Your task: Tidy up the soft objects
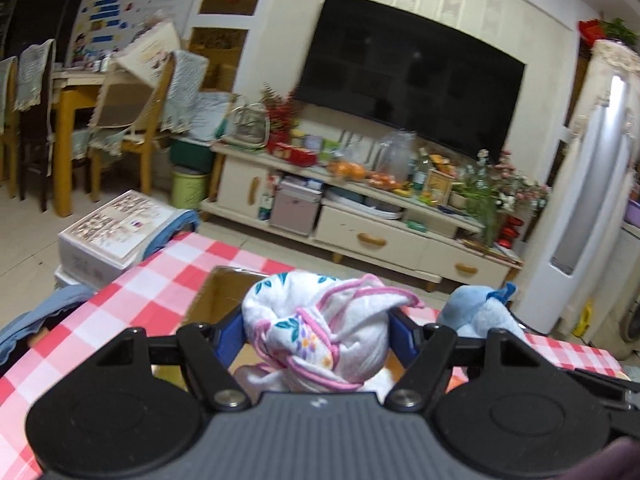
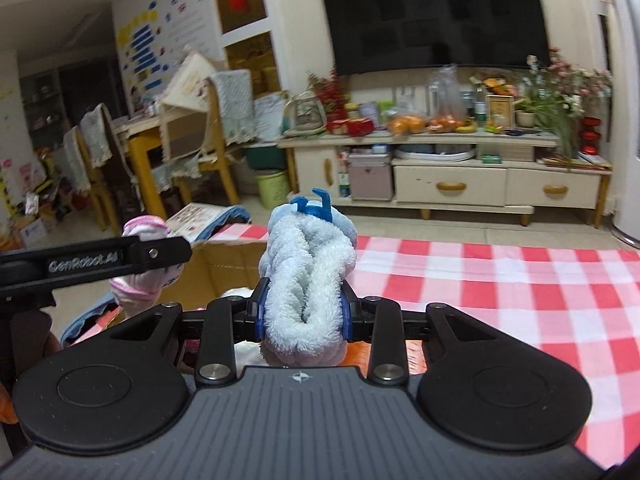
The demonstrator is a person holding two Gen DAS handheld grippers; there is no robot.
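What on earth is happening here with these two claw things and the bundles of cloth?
A person is tidying soft things with a handheld claw in each hand. The left claw grips a balled-up white floral cloth; the right claw squeezes a rolled pale blue towel. Both hang above a red-checked table, near an open cardboard box.

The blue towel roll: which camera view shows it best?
The right wrist view: the blue towel roll fills the centre, squeezed by the right gripper. The left wrist view shows only part of it at the right, behind the left gripper's finger.
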